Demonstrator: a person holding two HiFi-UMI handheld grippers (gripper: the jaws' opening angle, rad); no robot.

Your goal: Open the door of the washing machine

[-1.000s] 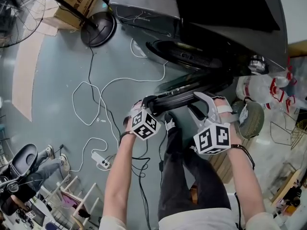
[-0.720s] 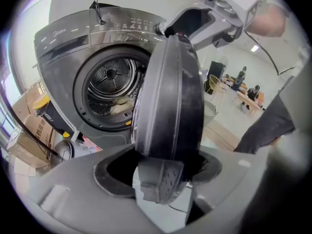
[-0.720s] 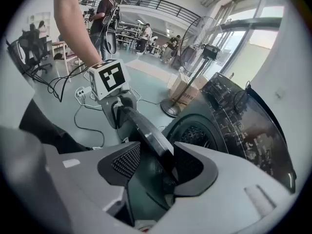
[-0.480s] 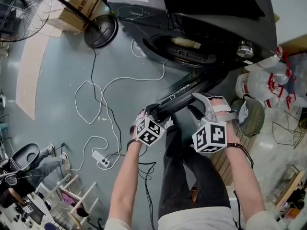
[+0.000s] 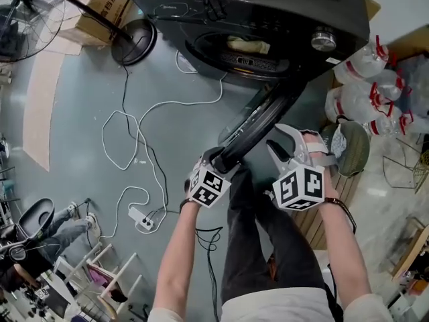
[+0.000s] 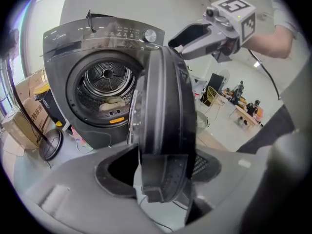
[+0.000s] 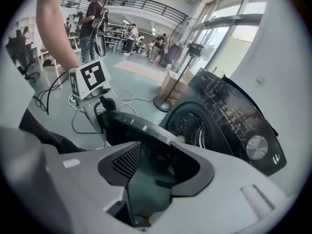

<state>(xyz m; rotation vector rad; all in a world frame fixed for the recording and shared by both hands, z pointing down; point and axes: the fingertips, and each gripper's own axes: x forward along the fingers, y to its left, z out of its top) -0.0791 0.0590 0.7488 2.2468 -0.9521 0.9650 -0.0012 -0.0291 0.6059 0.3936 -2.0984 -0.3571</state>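
The dark washing machine [image 5: 268, 25] stands at the top of the head view, and a pale cloth [image 5: 248, 44] lies in its drum. Its round door [image 5: 258, 129] stands swung out, edge-on to me. My left gripper [image 5: 216, 161] is shut on the door's free edge. In the left gripper view the door rim [image 6: 165, 111] runs between that gripper's [image 6: 161, 172] pads. My right gripper [image 5: 273, 139] is on the door's outer side and grips its upper rim. In the right gripper view the door [image 7: 136, 126] runs into that gripper's [image 7: 151, 174] jaws.
White and black cables [image 5: 127, 139] and a power strip [image 5: 141, 220] lie on the grey floor at the left. A round stand base [image 5: 137, 40] and a cardboard box [image 5: 100, 12] sit by the machine's left side. Plastic bottles [image 5: 365, 79] and a wire rack [image 5: 402, 166] crowd the right.
The door has swung farther out from the machine, from nearly flat to steeply angled. Both grippers moved with it, and the drum opening now shows fully.
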